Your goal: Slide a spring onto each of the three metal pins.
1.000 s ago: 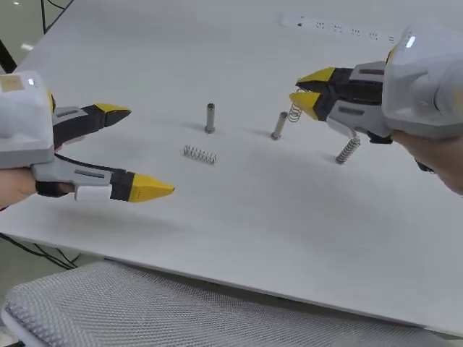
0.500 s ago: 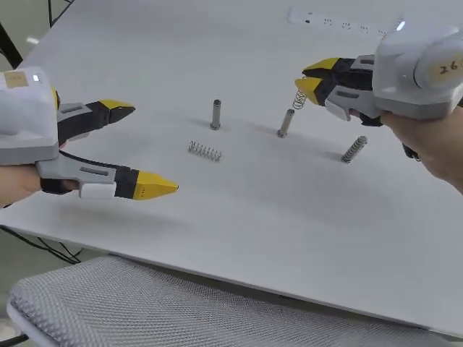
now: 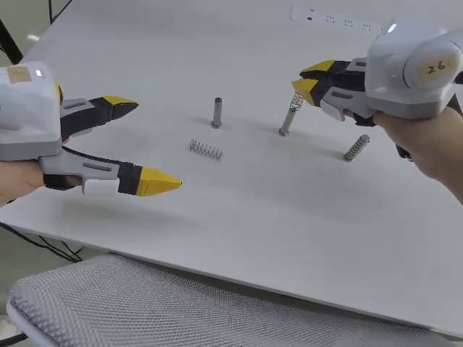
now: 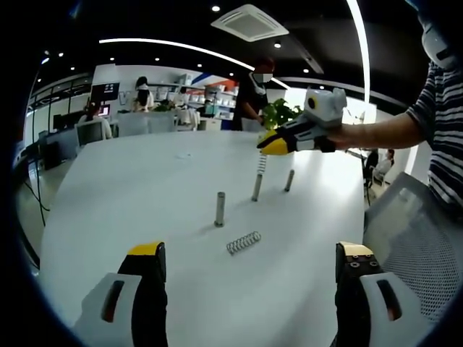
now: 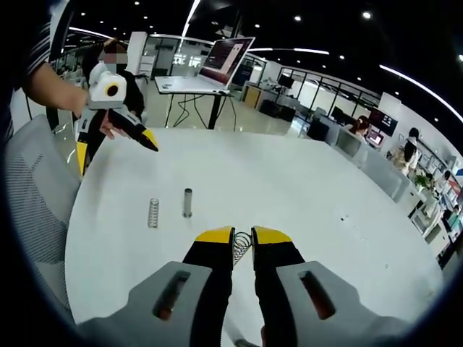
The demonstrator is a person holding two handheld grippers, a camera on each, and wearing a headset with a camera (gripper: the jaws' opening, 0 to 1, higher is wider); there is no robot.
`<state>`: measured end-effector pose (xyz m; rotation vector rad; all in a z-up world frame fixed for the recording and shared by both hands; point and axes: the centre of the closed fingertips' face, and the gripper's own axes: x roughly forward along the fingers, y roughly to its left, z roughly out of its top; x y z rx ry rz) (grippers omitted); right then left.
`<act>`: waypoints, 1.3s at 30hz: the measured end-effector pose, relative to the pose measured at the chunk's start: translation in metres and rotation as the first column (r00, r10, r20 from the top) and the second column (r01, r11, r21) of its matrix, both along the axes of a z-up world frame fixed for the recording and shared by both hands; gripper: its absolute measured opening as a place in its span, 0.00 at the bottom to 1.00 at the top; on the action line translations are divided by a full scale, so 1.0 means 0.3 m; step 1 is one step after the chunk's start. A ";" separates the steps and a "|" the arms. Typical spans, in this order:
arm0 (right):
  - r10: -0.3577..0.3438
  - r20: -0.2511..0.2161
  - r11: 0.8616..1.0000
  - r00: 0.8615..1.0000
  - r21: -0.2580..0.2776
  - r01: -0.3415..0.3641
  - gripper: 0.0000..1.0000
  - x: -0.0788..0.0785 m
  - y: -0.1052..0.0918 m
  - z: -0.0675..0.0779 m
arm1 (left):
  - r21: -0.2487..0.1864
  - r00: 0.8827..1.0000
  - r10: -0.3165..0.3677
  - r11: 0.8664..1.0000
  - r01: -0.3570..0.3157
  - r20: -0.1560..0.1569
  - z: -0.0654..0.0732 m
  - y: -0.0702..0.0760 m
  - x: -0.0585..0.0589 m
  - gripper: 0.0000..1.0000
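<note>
- My left gripper (image 3: pixel 141 144), at the left edge of the head view, hangs over the white table (image 3: pixel 253 217). Its jaws are spread wide with nothing between them, and it sits idle where it did a second ago.
- The loose spring (image 3: pixel 205 150) lies flat on the table left of centre, untouched. It is just below and left of the bare pin (image 3: pixel 217 113), which stands upright with no spring on it. Neither has shifted in the last second.
- Right of centre comes the change. A second ago the held spring (image 3: pixel 295 101) hung beside the top of the middle pin (image 3: pixel 286 124); now its lower end meets the pin's tip, in line with it. I judge the threading is starting, though I cannot tell whether the first coils are over the tip yet.
- My right gripper (image 3: pixel 307 78), upper right, is nearly closed and pinches that spring by its upper end. In the right gripper view the coils show in the narrow gap between the jaws.
- Farther right, the right-hand pin (image 3: pixel 355 148) appears to wear its spring already, clear of the gripper.
- By my reckoning, one pin is done, one is in hand and one is waiting, with the loose spring ready for it.
</note>
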<state>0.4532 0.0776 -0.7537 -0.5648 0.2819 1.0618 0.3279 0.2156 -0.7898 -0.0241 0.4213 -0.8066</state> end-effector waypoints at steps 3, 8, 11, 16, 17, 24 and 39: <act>-0.001 -0.003 1.000 1.000 -0.002 0.001 0.11 0.000 0.003 -0.005 | -0.001 1.000 0.000 1.000 0.000 0.000 0.001 0.001 0.000 0.97; 0.001 -0.009 1.000 1.000 -0.010 -0.001 0.11 -0.006 0.008 -0.018 | 0.000 1.000 -0.001 1.000 0.001 -0.002 -0.003 0.003 -0.002 0.96; -0.001 -0.016 1.000 1.000 -0.019 0.001 0.11 -0.002 0.006 -0.037 | -0.003 1.000 0.003 1.000 -0.003 -0.002 -0.003 0.005 -0.002 0.96; -0.008 -0.029 0.999 1.000 -0.032 0.007 0.11 -0.003 0.003 -0.068 | -0.007 1.000 0.006 1.000 -0.006 -0.003 -0.005 0.006 -0.003 0.95; -0.007 -0.031 0.999 1.000 -0.035 0.006 0.11 -0.004 0.003 -0.074 | -0.007 1.000 0.006 1.000 -0.006 -0.002 -0.004 0.006 -0.003 0.95; -0.012 -0.053 0.998 0.999 -0.062 0.008 0.11 -0.015 -0.001 -0.118 | -0.008 1.000 0.002 1.000 -0.002 -0.008 -0.007 0.005 -0.005 0.95; -0.019 -0.084 0.992 0.996 -0.130 0.008 0.11 -0.038 -0.008 -0.195 | -0.009 1.000 0.002 1.000 -0.002 -0.002 0.002 0.004 0.002 0.94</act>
